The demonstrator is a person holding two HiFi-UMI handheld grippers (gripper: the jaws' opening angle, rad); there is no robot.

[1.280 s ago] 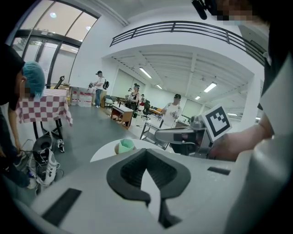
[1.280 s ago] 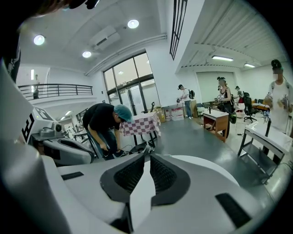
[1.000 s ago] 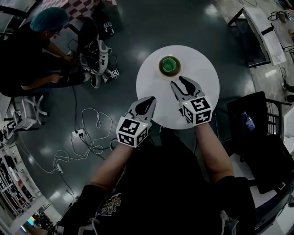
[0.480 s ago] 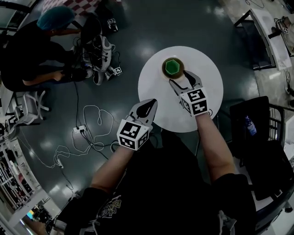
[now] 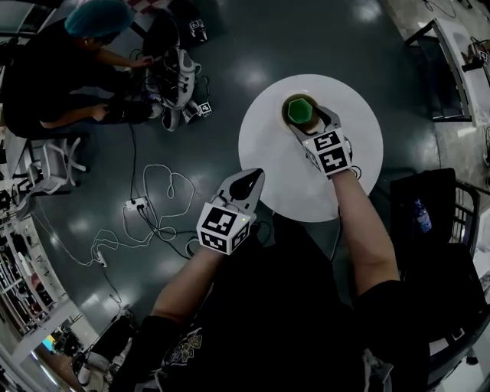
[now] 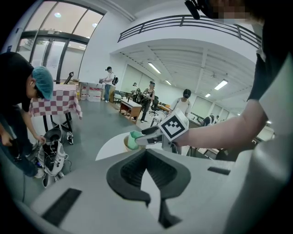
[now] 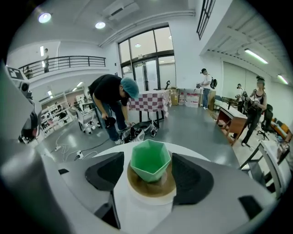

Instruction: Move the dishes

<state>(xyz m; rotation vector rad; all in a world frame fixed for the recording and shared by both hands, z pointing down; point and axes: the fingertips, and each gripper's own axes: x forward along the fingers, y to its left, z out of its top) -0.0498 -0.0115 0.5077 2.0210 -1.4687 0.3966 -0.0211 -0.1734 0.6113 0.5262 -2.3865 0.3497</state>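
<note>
A green faceted cup (image 5: 300, 110) stands on a brown wooden saucer (image 5: 289, 122) at the far side of a round white table (image 5: 306, 184). My right gripper (image 5: 308, 120) has reached over the table to it. In the right gripper view the cup (image 7: 150, 160) and saucer (image 7: 151, 186) sit between the two dark pads (image 7: 106, 171). The jaws have just been opening, and narrow gaps show beside the cup. My left gripper (image 5: 251, 176) hovers off the table's near-left edge, its jaw tips together and nothing in them (image 6: 146, 151).
A person in a teal hair cap (image 5: 96, 19) crouches at the upper left among shoes and gear on the dark floor. Cables and a power strip (image 5: 138, 204) lie left of the table. A black chair (image 5: 429, 222) stands to the right.
My right gripper has moved forward and down across the table, and its jaws have widened to straddle the cup. The left gripper has hardly moved.
</note>
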